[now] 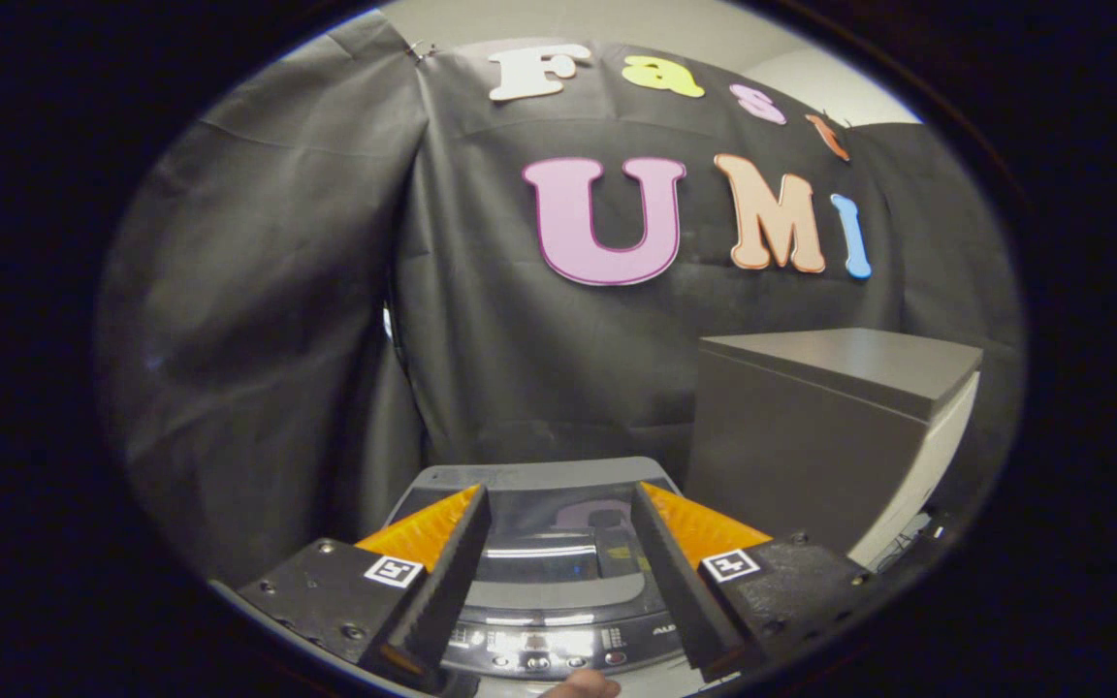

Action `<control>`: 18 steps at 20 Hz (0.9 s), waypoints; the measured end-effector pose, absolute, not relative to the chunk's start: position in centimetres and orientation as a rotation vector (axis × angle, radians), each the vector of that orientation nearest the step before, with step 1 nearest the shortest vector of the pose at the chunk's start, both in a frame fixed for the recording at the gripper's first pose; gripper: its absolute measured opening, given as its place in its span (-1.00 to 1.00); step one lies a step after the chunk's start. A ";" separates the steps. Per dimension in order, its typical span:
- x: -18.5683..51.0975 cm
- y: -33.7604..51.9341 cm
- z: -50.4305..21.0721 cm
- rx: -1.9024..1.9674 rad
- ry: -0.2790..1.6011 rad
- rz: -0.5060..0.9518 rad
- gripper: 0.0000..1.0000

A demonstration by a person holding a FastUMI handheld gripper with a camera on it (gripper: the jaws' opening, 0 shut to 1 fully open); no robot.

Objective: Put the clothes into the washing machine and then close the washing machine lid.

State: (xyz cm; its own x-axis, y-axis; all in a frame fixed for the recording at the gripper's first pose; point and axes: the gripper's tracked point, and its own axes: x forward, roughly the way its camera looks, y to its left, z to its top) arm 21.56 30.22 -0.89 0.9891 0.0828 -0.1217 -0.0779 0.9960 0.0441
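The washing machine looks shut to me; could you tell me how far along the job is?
Its lid already lies closed on the washing machine, just below the open, empty hand-held gripper. Nothing is in hand. Whether clothes are inside cannot be told; if so, nothing seems left.

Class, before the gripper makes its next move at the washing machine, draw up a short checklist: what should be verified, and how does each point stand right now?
1. Gripper fingers apart: ok, open with nothing between them.
2. Clothes in hand: not ok, the orange-backed black fingers hold nothing.
3. Grey top-loading washing machine lined up: ok, it sits just ahead of and below the fingers.
4. Dark glossy lid state: appears shut; cannot tell for certain.
5. Clothes inside the drum: cannot tell.
6. Neighbouring grey box-shaped cabinet: ok, it stands apart, to the side beyond the fingers.
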 end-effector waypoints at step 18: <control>8.5 26.0 4.4 -0.067 0.079 0.156 0.88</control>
